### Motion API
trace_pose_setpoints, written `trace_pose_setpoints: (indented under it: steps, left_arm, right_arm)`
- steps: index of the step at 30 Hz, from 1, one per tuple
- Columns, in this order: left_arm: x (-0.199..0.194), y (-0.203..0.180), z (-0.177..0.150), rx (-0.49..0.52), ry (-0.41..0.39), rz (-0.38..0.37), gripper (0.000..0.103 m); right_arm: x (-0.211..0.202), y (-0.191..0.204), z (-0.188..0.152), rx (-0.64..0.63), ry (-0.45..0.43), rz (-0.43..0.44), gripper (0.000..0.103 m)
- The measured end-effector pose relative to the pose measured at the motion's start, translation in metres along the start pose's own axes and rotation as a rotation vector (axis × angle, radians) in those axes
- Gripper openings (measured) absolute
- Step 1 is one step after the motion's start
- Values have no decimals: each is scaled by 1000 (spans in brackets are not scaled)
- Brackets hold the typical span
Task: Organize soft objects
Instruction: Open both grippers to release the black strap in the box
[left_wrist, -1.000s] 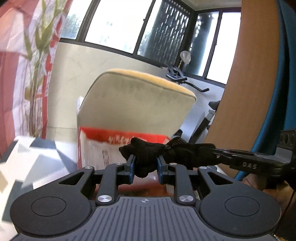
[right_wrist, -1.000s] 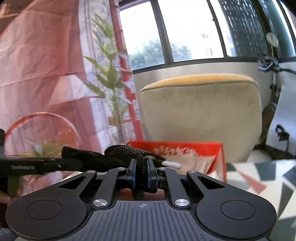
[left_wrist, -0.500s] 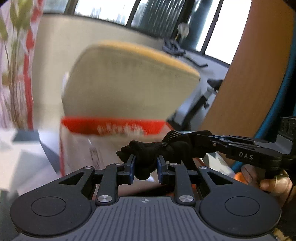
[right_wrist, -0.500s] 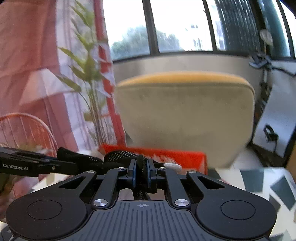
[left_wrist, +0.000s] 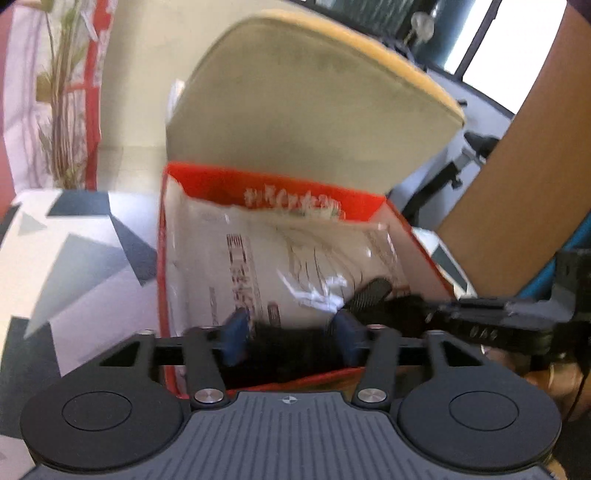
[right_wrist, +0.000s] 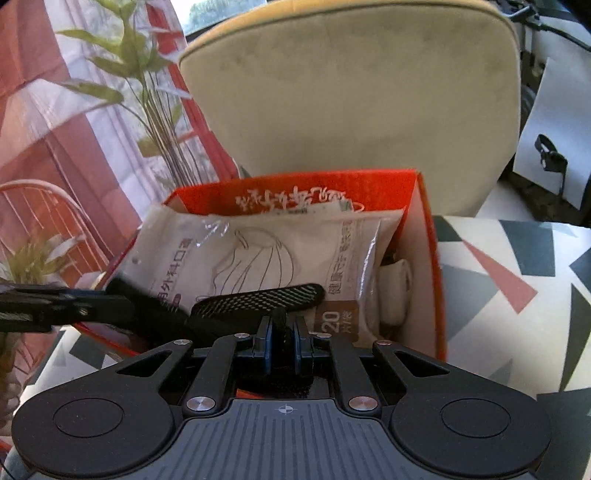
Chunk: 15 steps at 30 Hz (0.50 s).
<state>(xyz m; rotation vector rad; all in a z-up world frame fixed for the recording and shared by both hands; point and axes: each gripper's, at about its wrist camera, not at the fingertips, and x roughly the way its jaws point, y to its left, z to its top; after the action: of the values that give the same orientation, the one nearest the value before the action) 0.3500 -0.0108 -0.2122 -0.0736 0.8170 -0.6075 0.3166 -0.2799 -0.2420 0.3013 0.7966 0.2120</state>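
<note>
While both grippers hang over the red box, a black glove stretches between them at the box's near edge. Right gripper: jaws closed tight, blue pads pinching a fold of the glove's black fabric. The textured, mesh-patterned part of the glove lies just beyond the pads, across the lower edge of a white packet.

Left gripper: jaws opening. Blue pads stand apart; the dark glove fabric sits in the gap between them, and neither pad appears to press on it. Blur in this view makes the exact contact hard to confirm.

In the left wrist view the right gripper enters from the right, with the glove's mesh part near its tip, over the box's near right corner. In the right wrist view the left gripper enters from the left, its tip at the glove's other end.

Box contents: the white packet with line drawing and printed text fills most of the interior; a pale rolled item stands in the right-hand gap beside it.

Surroundings: box rests on a cloth with grey and pink triangles; a beige chair back with yellow edging stands just beyond it; green plant at far left.
</note>
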Motion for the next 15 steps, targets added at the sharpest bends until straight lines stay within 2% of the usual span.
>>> trace_pose_setpoints:
  steps: [4,11,12,14,15]
  left_arm:
    - [-15,-11,5,42,-56,10,58]
    - [-2,-21,2,54,-39,63,59]
    - [-1,-24,2,61,-40,73,62]
    - [-5,-29,2,77,-53,103,85]
    - [-8,-32,2,86,-68,122,91]
  right_arm:
    - [5,1,0,5,39,9,10]
    - [19,-2,-3,105,106,21,10]
    - [20,-2,-3,113,110,15,10]
    - [21,0,-3,104,115,-8,11]
    - [20,2,-2,93,114,-24,13]
